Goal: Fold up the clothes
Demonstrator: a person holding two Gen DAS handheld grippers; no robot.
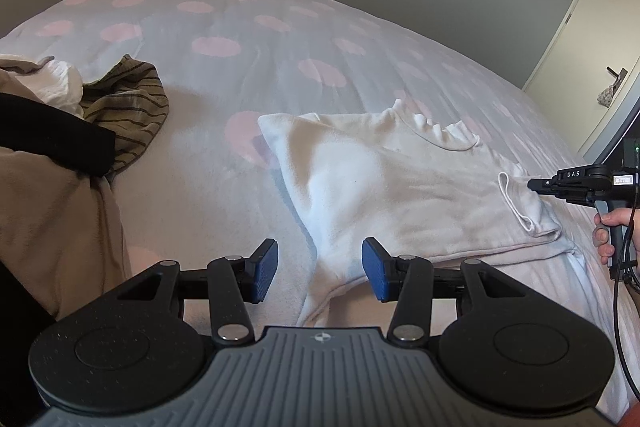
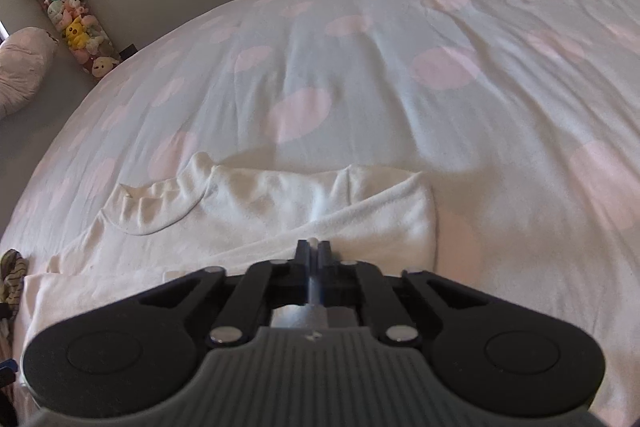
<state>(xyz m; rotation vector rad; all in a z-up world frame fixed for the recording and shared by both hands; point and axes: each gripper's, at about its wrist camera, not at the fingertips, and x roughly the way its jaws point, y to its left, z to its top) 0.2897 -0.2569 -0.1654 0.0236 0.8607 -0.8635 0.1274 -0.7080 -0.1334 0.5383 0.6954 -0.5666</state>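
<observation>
A white long-sleeved top (image 1: 360,179) lies spread on the bed, neckline toward the far side. My left gripper (image 1: 320,269) hovers open over its near edge; the blue pads (image 1: 266,263) stand apart with cloth lying below them, not pinched. My right gripper (image 1: 532,184) reaches in from the right, held by a person's hand (image 1: 612,227). Its tip meets the folded sleeve cuff. In the right wrist view the top (image 2: 260,211) fills the middle, and the right gripper (image 2: 313,245) is shut with a small bit of white cloth showing at its tips.
The bed cover (image 1: 240,27) is pale with pink spots. A heap of other clothes sits at the left: a striped piece (image 1: 128,99), a beige one (image 1: 52,227), a black one (image 1: 48,131). A tube of plush toys (image 2: 76,23) stands by the wall, a door (image 1: 592,27) at right.
</observation>
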